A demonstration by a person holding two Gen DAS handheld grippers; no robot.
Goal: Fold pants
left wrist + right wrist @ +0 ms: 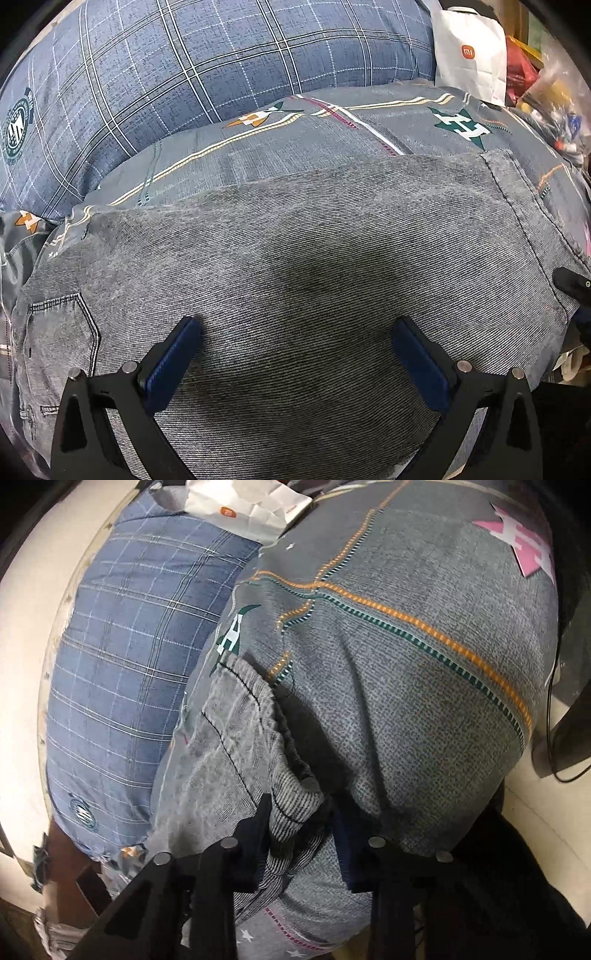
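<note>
Grey denim pants [295,266] lie spread flat on a grey patterned quilt [295,147]. A back pocket [62,332] shows at the left. My left gripper [295,325] hovers just over the middle of the pants, wide open and empty, its blue pads [173,358] apart. In the right wrist view the pants' hem end [243,746] is bunched, and my right gripper [299,812] straddles that bunched edge with its jaws partly apart. The fabric sits between the fingers [258,834]; I cannot tell if it is pinched.
A blue plaid pillow [184,74] lies behind the quilt, and shows at the left in the right wrist view [122,701]. A white paper bag [469,51] and colourful clutter [535,85] sit at the back right. The bed edge and floor [554,794] lie to the right.
</note>
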